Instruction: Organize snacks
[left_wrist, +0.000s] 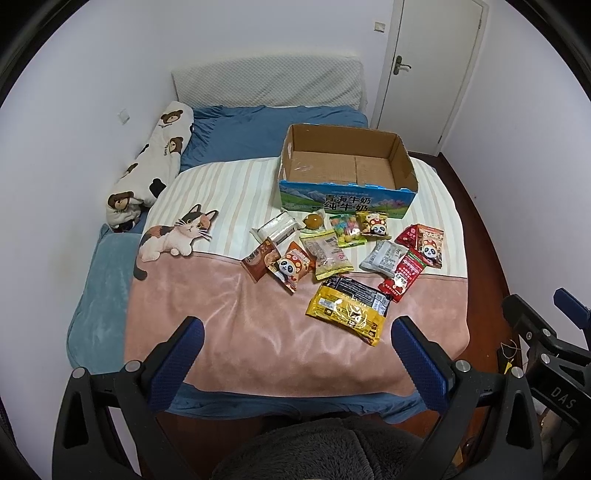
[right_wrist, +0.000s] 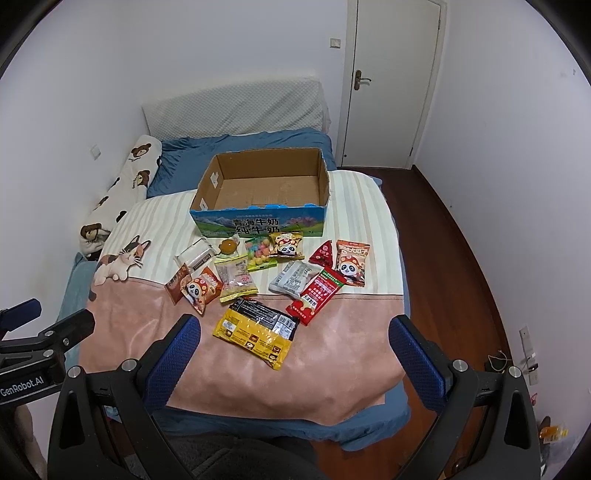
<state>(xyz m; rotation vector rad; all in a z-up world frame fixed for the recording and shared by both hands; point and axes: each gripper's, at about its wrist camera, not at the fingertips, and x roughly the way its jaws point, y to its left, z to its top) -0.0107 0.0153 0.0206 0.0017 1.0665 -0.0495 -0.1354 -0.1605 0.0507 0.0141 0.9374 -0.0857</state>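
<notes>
Both the left gripper (left_wrist: 295, 354) and right gripper (right_wrist: 293, 350) are hovering wide open, holding nothing, above a pink-and-striped cat blanket (left_wrist: 258, 343) covering a bed in a white-walled room. Twelve snack packets (left_wrist: 345, 312) are lying before one empty cardboard milk box (left_wrist: 343, 199).

Looked plush and faintly shiny: pink blanket (left_wrist: 258, 332). Matt corrugated cardboard: box (left_wrist: 347, 168). Glossy plastic film: yellow packet (left_wrist: 347, 310). Polished wood: floor (right_wrist: 454, 236).
</notes>
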